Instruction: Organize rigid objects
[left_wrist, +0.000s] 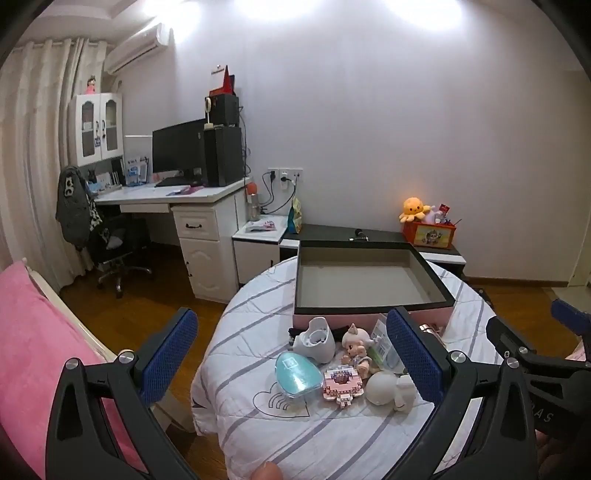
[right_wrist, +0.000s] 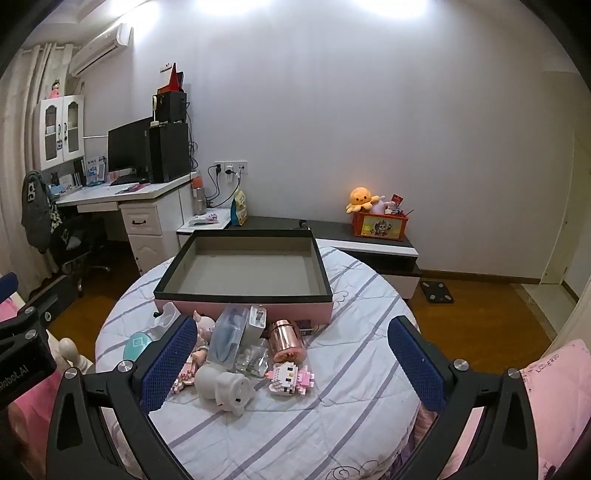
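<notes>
Both tools (left_wrist: 295, 350) (right_wrist: 291, 363) wide open above toy pile (right_wrist: 236, 354), box (right_wrist: 243, 273) just behind.

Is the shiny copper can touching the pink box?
Cannot tell. In the right wrist view the copper can lies right before the pink box, overlapping its front wall, so neither contact nor a gap shows.

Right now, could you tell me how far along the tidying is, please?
Nothing looks done: the box is empty. Nothing is in hand either; the left gripper and right gripper are open above the pile. Left to put away: the doll, teal case, copper jar, block toys and the rest.
</notes>
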